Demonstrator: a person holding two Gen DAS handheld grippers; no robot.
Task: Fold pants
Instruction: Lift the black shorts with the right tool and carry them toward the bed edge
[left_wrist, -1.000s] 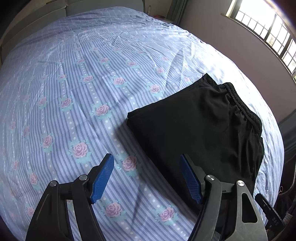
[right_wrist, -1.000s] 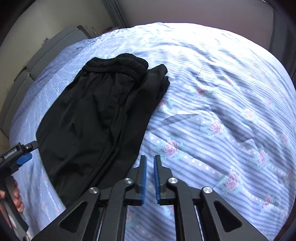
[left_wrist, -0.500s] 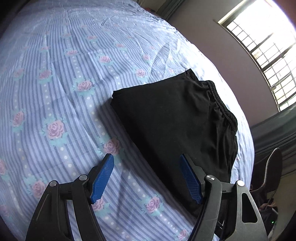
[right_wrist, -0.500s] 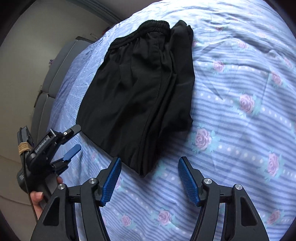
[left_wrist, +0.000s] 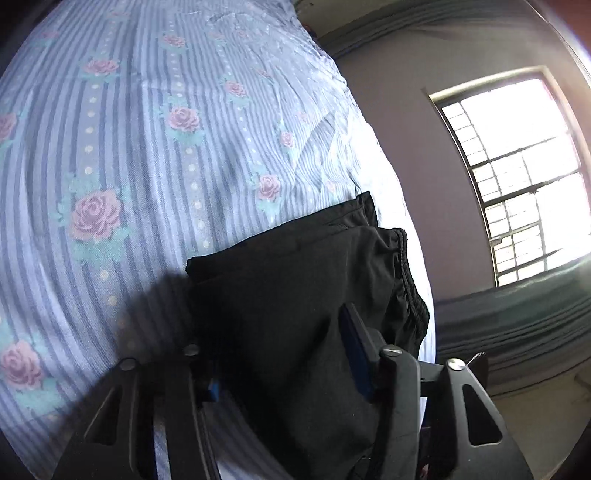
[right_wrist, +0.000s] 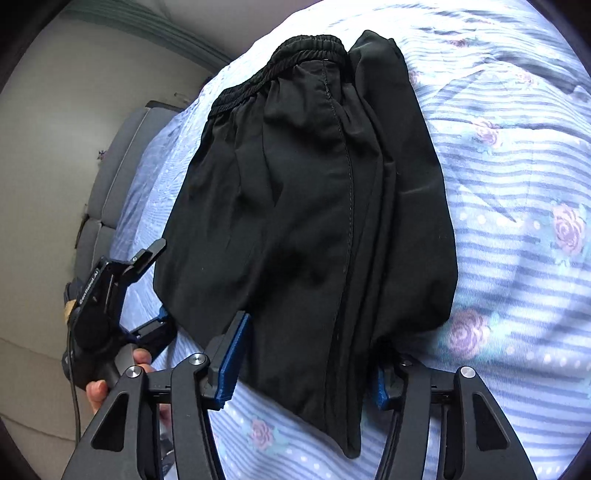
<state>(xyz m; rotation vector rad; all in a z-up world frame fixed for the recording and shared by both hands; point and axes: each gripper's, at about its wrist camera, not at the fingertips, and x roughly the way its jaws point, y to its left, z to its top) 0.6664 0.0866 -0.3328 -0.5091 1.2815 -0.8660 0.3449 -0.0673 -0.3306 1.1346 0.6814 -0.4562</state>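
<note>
Black pants (right_wrist: 310, 192) lie folded on the bed, elastic waistband at the far end. In the left wrist view the pants (left_wrist: 295, 295) fill the lower centre. My left gripper (left_wrist: 284, 354) is open, its jaws either side of the near folded edge, one blue pad under the cloth. It also shows in the right wrist view (right_wrist: 147, 284) at the pants' left edge. My right gripper (right_wrist: 306, 354) is open, jaws straddling the near folded end, its right pad hidden by cloth.
The bed has a blue striped sheet with pink roses (left_wrist: 129, 147). A grey headboard (right_wrist: 114, 166) is at the left in the right wrist view. A wall and a barred window (left_wrist: 517, 177) stand beyond the bed's edge.
Both grippers have moved down and forward onto the near end of the pants. The right gripper went from shut to open. The pants have not moved.
</note>
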